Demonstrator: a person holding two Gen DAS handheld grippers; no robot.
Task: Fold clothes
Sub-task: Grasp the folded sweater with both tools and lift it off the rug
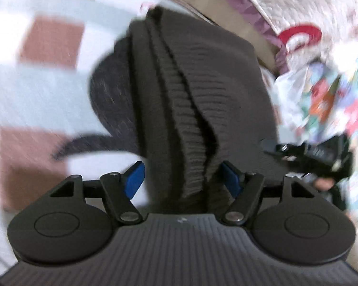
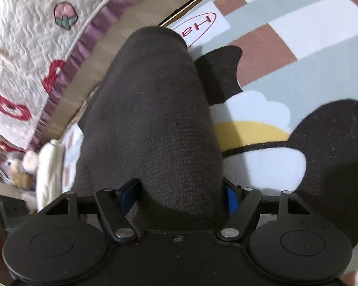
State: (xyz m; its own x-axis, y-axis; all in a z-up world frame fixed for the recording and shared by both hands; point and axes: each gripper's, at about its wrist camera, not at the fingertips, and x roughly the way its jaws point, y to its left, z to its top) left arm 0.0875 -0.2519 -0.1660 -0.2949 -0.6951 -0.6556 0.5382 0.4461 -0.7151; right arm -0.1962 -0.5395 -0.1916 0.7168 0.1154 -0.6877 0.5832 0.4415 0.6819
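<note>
A dark brown knit garment (image 1: 198,90) with ribbed edges hangs bunched in front of the left wrist camera. My left gripper (image 1: 182,178) has its blue pads wide apart, with the ribbed folds lying between them against the right pad (image 1: 230,178). In the right wrist view the same brown garment (image 2: 152,119) fills the middle as a thick fold. My right gripper (image 2: 179,195) stands with its jaws spread around this fold, the fabric filling the gap. The right gripper also shows at the right of the left wrist view (image 1: 317,157).
A patterned rug (image 2: 286,54) with brown, pale blue and white blocks and a cartoon figure lies underneath. A quilted cream bedspread (image 2: 31,47) with a purple ruffle hangs over a bed edge. Toys (image 2: 16,166) and colourful printed fabric (image 1: 334,95) lie nearby.
</note>
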